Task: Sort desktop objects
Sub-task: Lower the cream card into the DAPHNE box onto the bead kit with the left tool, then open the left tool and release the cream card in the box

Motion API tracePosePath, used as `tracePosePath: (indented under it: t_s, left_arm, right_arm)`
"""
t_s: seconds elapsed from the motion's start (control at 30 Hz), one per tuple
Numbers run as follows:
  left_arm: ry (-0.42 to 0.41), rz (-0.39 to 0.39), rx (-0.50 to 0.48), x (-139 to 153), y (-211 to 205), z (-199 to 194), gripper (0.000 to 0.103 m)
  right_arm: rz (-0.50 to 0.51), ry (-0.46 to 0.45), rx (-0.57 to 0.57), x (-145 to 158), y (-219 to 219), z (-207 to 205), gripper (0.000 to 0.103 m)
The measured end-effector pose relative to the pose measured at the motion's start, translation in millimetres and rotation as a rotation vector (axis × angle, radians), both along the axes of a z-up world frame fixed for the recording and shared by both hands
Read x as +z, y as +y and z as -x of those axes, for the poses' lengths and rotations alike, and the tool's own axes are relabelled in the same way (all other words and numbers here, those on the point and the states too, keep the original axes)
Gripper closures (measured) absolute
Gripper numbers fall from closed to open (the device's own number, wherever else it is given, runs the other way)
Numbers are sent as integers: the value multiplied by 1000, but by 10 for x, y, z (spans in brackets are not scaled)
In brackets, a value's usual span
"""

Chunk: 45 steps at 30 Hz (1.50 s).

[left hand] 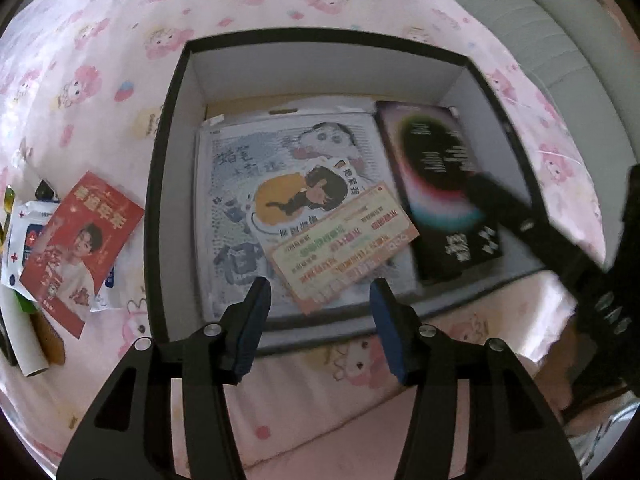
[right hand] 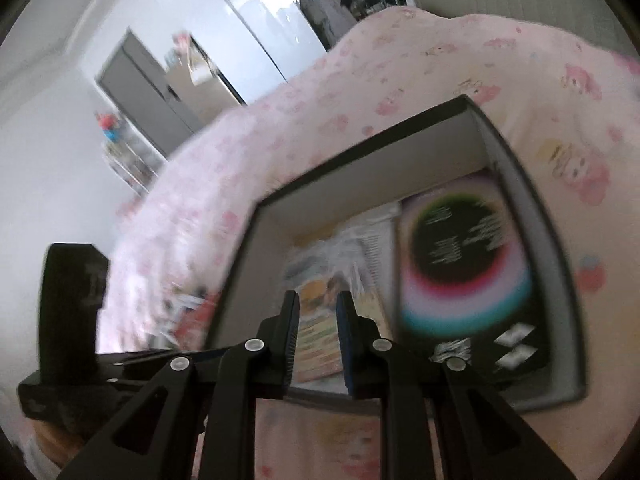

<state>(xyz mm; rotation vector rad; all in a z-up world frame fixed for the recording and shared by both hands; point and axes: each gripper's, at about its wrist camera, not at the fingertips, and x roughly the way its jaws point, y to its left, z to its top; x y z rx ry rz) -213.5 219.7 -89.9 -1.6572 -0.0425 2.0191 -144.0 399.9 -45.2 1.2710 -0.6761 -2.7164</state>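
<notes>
A black box (left hand: 160,184) with white inner walls sits on a pink cartoon-print sheet (left hand: 120,40) and fills the middle of the left wrist view. Inside, on the left part of the floor, lies a large sheet with a grey cartoon drawing (left hand: 240,184). On it lies a cut-out sticker with a yellow oval and a dark-haired figure (left hand: 296,200), and over its lower right lies a pale card with green and orange text (left hand: 344,244), tilted. At the right side of the box lies a black booklet with a rainbow ring (left hand: 440,184).

The left gripper (left hand: 318,300) hangs over the near edge of the box, released, with nothing between its blue pads. The right gripper (right hand: 318,316) stands a little apart and grasps nothing; the view there is blurred.

Outside the box, at the left of the frame, a red card with a portrait (left hand: 76,248) lies on white packets (left hand: 24,236).
</notes>
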Motion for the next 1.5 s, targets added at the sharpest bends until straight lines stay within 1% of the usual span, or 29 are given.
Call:
tracePosePath:
  t_s: [0.1, 0.17, 0.2, 0.27, 0.3, 0.33, 0.4, 0.47, 0.53, 0.63, 0.7, 0.77, 0.87, 0.93, 0.97, 1.03, 1.1, 1.17, 1.3, 1.4, 1.5]
  left_arm:
    - [-24, -15, 34, -54, -50, 109, 51]
    - [-38, -21, 54, -81, -82, 175, 51]
    - [-46, -24, 64, -94, -98, 209, 51]
    - [-115, -41, 97, -201, -128, 334, 51]
    - [-115, -30, 105, -218, -123, 375, 51]
    - [-111, -16, 112, -232, -116, 414, 53]
    - [-112, -2, 107, -231, -82, 456, 53]
    - [-113, 11, 100, -229, -47, 495, 53]
    - [-107, -12, 105, -217, -61, 519, 53]
    - [-76, -37, 110, -153, -101, 498, 53]
    - [-55, -60, 121, -119, -155, 459, 54]
    - [-35, -84, 133, -85, -210, 419, 54]
    - [-4, -84, 121, -51, -218, 369, 54]
    - [-8, -79, 110, -63, -212, 388, 54]
    - [-10, -76, 105, -69, -209, 399, 54]
    - [-17, -82, 115, -64, -190, 396, 54]
    - [-15, -89, 108, -45, -161, 372, 54]
    - [-13, -84, 96, -45, -131, 354, 54]
    - [-23, -72, 99, -88, -126, 367, 54]
    - [-26, -75, 111, -99, -165, 376, 54]
    - [-27, -76, 110, -97, -174, 373, 54]
  right_arm:
    - [-15, 12, -17, 78, 36, 56, 87]
    - [-66, -2, -13, 108, 9, 141, 87]
    - [-75, -17, 0, 98, -5, 203, 87]
    - [-26, -74, 33, 13, 12, 342, 87]
    - [4, -123, 50, -65, 17, 432, 87]
    - [14, -161, 53, -136, 11, 480, 87]
    - [26, -237, 47, -285, 3, 531, 85]
    - [53, -291, 31, -410, 15, 526, 84]
    - [40, -331, 27, -492, 5, 511, 84]
    - [-7, -322, 47, -484, -79, 490, 84]
    - [8, -333, 78, -519, -126, 512, 83]
    - [15, -325, 61, -551, -104, 503, 83]
    - [23, -310, 31, -599, -61, 484, 83]
    - [-37, -287, -2, -536, -40, 473, 82]
    - [-58, -276, -10, -507, -30, 476, 78]
    - [-125, -305, -28, -514, -37, 494, 72]
    - [-92, -321, -11, -549, -46, 494, 71]
    - [-64, -338, -1, -589, -58, 484, 65]
    - [-53, -337, 16, -569, -55, 455, 63]
    - [-28, -295, 17, -482, -6, 411, 63]
    - [-31, -226, 14, -370, 11, 376, 63]
